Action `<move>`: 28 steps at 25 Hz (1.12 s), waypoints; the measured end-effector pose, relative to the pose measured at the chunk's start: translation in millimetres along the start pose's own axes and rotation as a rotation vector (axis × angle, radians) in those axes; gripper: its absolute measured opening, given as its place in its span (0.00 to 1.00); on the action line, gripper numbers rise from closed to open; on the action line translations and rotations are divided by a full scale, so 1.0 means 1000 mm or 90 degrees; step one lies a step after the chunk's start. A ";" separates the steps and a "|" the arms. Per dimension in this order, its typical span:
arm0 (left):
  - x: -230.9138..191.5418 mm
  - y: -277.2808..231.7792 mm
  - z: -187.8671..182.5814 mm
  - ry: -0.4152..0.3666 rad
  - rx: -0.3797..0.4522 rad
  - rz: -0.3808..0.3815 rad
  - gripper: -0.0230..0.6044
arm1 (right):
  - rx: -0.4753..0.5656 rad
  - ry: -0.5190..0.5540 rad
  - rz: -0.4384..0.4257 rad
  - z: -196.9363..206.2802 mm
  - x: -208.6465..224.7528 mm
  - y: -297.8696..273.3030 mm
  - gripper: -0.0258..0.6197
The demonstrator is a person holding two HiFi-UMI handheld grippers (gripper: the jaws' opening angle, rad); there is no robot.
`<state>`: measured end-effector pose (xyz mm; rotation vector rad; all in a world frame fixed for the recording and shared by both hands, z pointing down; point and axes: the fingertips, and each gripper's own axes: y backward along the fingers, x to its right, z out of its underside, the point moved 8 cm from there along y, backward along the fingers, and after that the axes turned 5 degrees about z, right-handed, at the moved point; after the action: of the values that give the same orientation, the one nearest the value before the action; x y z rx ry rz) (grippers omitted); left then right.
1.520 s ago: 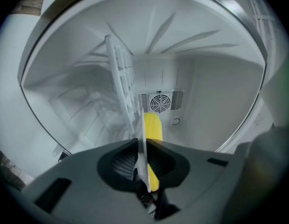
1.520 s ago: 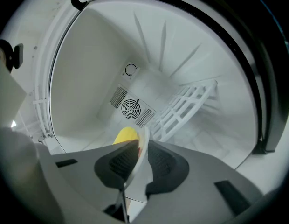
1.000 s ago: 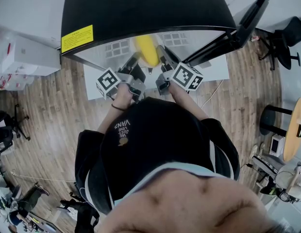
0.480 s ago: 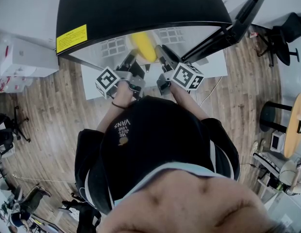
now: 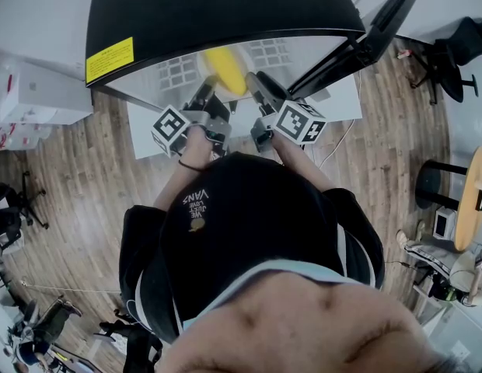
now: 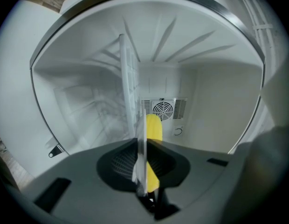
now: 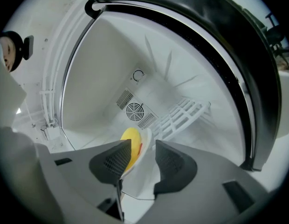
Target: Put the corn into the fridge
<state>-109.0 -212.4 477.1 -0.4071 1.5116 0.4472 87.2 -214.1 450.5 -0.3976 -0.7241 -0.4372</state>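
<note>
Wood: floor [image 5: 78, 185] round black fridge [image 5: 218, 10]
Corn [image 5: 225, 70]: 12 o'clock, against plate [image 7: 137, 182]
Left gripper [image 6: 143, 148]: clamped on plate
Right gripper [image 7: 143, 143]: jaws just opening wider, plate between

Yellow corn [image 5: 224, 68] inside open fridge [image 5: 218, 6]; left hand-held gripper [image 5: 204, 93] beside it; right hand-held gripper [image 5: 258, 85] alongside, jaws just opening wider.

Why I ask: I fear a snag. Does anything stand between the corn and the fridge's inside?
Nothing visible does. The door of the fridge stands open, and the corn, on a white plate, is between the fridge's walls, short of the fan grille. The wire shelf shows beside it, not in front.
</note>
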 end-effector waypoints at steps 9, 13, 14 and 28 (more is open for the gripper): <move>0.001 -0.003 -0.001 0.000 0.014 0.003 0.09 | 0.005 0.064 -0.009 -0.003 -0.008 0.008 0.28; 0.000 -0.005 0.000 -0.003 0.020 0.005 0.09 | 0.009 0.119 -0.013 -0.003 -0.012 0.014 0.29; 0.000 -0.005 0.000 -0.003 0.020 0.006 0.09 | 0.009 0.126 -0.015 -0.003 -0.013 0.015 0.30; -0.001 -0.005 -0.001 -0.010 0.011 0.017 0.10 | -0.016 0.248 -0.026 0.019 -0.033 0.029 0.37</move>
<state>-107.3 -217.0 477.5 -0.3691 1.5069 0.4568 69.8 -172.5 435.0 -0.3089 -0.3487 -0.5432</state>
